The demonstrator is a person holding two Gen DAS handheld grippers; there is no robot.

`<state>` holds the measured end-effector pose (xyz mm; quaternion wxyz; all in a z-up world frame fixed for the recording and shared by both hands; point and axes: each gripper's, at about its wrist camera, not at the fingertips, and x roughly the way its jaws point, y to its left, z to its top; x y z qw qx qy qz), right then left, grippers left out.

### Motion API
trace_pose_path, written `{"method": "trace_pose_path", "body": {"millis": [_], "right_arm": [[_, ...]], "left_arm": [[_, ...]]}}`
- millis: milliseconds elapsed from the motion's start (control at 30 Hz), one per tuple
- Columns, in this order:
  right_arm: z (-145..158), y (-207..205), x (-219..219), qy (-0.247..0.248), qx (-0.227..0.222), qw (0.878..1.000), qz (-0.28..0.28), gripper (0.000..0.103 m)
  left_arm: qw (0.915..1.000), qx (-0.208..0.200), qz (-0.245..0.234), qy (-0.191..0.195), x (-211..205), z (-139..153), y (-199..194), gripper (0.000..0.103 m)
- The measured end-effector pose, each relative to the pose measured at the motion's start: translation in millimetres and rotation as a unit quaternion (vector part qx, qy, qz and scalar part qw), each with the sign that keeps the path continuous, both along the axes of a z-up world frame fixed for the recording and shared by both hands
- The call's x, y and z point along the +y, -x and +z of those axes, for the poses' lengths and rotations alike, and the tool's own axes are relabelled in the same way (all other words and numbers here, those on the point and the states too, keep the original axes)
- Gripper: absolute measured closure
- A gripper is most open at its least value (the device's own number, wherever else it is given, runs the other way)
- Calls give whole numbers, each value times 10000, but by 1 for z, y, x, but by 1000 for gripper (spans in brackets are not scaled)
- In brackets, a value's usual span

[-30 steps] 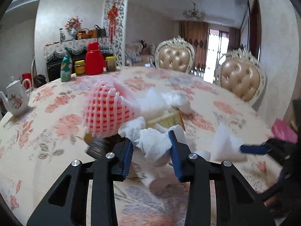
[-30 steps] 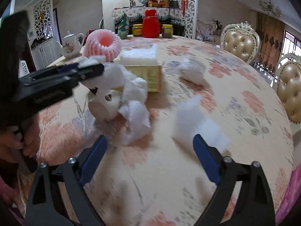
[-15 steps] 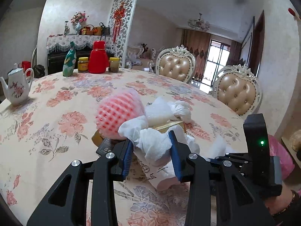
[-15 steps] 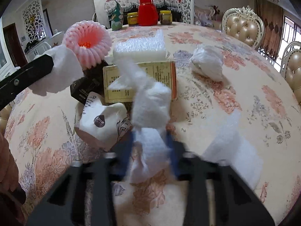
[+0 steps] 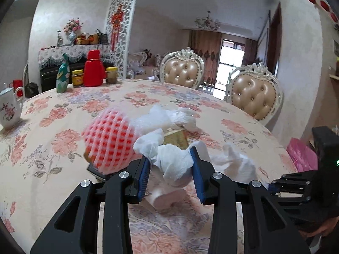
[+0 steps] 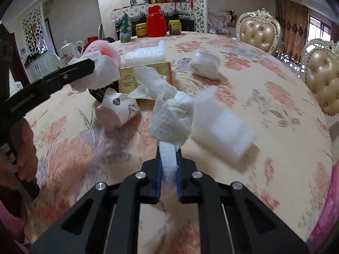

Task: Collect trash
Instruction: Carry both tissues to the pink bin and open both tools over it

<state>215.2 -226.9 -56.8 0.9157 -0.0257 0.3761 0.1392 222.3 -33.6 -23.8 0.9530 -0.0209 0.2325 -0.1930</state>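
Your right gripper (image 6: 168,158) has just snapped closed, and there's a crumpled paper towel (image 6: 171,116) pinched between its blue pads, lifted clear of the floral tablecloth (image 6: 264,97). A second ago those jaws stood wide over the cloth with nothing in them, so that's a fresh catch. Your left gripper (image 5: 170,165) is clamped on its own tissue wad (image 5: 173,160), same as before. Both claws are loaded now, so I'd judge a drop-off is due. Left on the table: the paper cup (image 6: 116,110) on its side, the foam sheet (image 6: 222,129), another wad (image 6: 204,62), the yellow box (image 6: 146,78) and the pink fruit net (image 5: 110,141).
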Motion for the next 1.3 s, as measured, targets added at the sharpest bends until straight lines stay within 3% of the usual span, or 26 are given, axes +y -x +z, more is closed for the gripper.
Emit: {"method": "trace_pose_path", "body": {"millis": [267,700,1300], "right_arm": [[8,29,-29,-230,-262,9989,-300,92],[23,65,-67,-506,-675,9951,-513,92],[22,92,-124,-790,-871,9879,-1011,92]], "left_arm": [[9989,161,-443,9,-21,-12,9,67],[9949,-27,-940,-366,-73,-11,53,67],[9877,-33,-1478,-504,-118,-7,50,67]]}}
